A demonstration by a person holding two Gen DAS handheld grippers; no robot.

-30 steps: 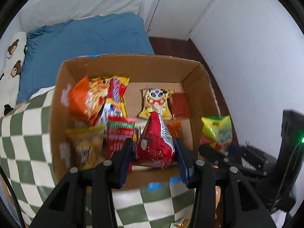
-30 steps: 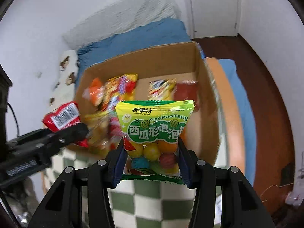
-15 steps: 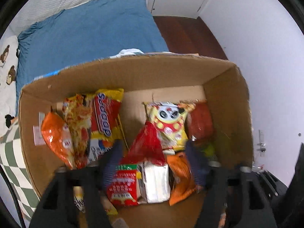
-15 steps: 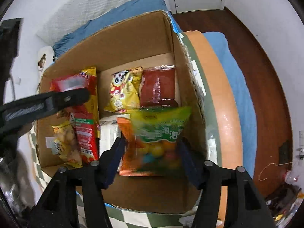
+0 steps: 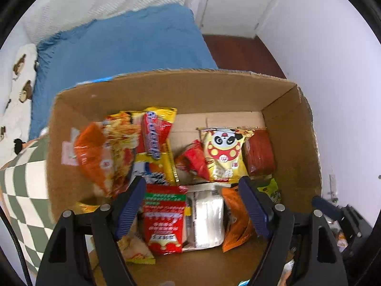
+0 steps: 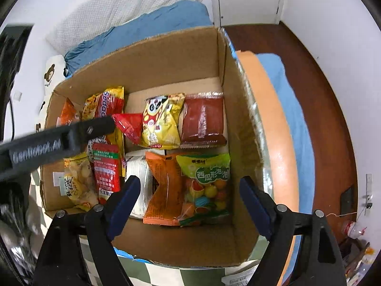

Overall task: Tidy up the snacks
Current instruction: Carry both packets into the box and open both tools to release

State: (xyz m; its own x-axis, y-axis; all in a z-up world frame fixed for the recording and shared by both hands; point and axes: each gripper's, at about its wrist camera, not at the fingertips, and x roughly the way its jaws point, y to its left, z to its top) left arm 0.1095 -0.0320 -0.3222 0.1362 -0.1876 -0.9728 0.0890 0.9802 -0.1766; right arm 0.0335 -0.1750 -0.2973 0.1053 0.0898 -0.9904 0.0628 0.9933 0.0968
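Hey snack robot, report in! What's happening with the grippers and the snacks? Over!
Left gripper open, empty. Right gripper opening, pads clear of green candy bag. Candy bag and red packet lying in the cardboard box. Nothing in the way.

Both wrist views are directed steeply downward, from close above, into the open cardboard box [image 5: 293, 128] [image 6: 235, 109]. The left view is taken from its near edge, the right view from nearer its right wall. The packets [image 5: 223, 157] [image 6: 162, 124] are shared by both.
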